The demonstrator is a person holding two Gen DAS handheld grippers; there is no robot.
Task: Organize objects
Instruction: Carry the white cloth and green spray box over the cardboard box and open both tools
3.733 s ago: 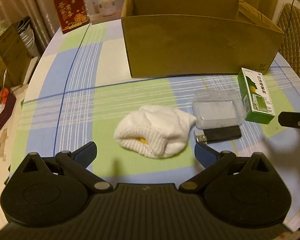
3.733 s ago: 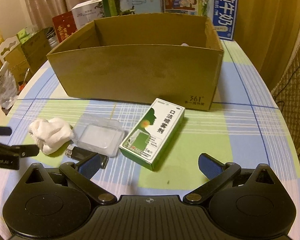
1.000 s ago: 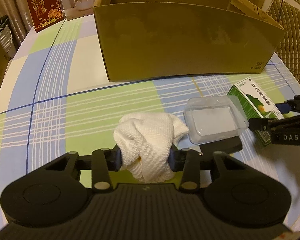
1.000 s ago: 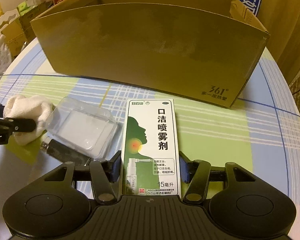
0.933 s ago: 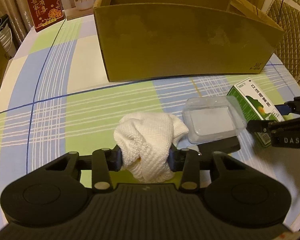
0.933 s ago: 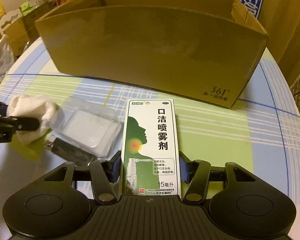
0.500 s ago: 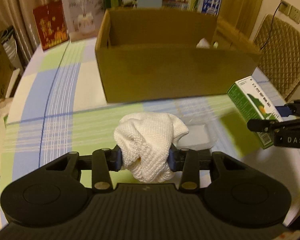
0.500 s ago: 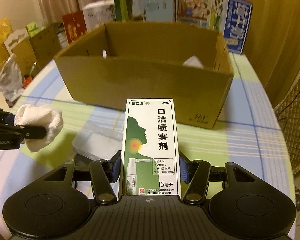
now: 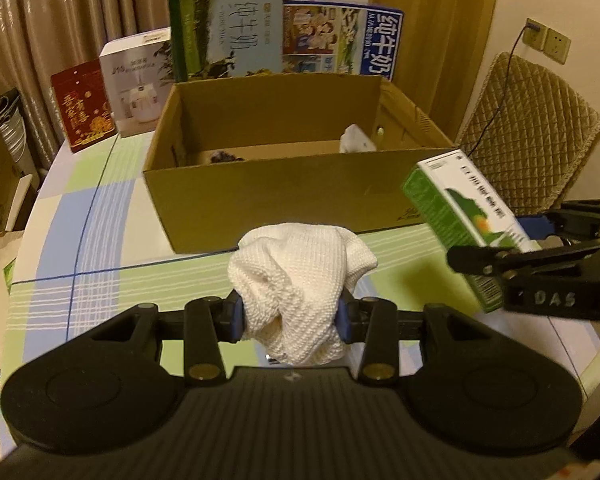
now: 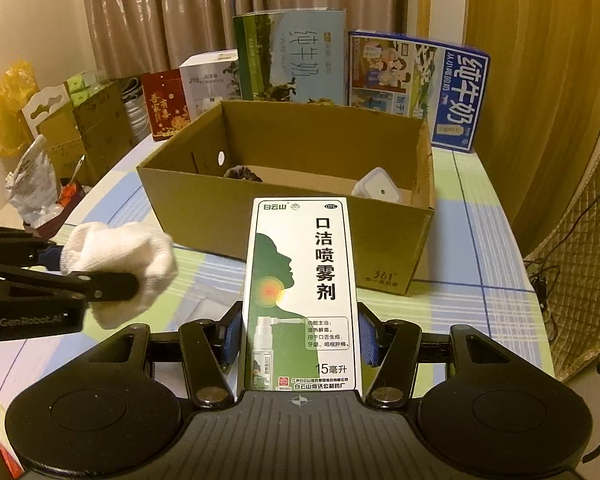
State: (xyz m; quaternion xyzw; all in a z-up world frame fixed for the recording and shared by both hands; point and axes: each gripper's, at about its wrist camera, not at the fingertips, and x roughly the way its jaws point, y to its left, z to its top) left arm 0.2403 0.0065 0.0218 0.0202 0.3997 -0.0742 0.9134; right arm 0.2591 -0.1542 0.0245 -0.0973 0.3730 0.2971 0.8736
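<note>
My left gripper [image 9: 290, 316] is shut on a bunched white knitted cloth [image 9: 296, 280], held up above the checked tablecloth in front of the open cardboard box [image 9: 284, 196]. My right gripper [image 10: 300, 338] is shut on a green-and-white spray medicine box [image 10: 300, 292], lifted and pointing at the cardboard box [image 10: 284, 216]. Each wrist view catches the other gripper from the side: the medicine box [image 9: 460, 220] at the right, the white cloth [image 10: 116, 264] at the left. Inside the cardboard box lie a small white item [image 10: 376, 190] and a dark item [image 10: 242, 173].
Tall milk cartons [image 9: 228, 34] and gift boxes [image 9: 82, 106] stand behind the cardboard box. A quilted chair [image 9: 528, 132] sits at the right of the table. Cardboard boxes and bags [image 10: 40, 136] crowd the floor to the left. The clear plastic case on the table is hidden.
Both grippers have risen from the table with the cloth and the medicine box. The inside of the cardboard box has come into view; the plastic case and dark stick have dropped out of sight.
</note>
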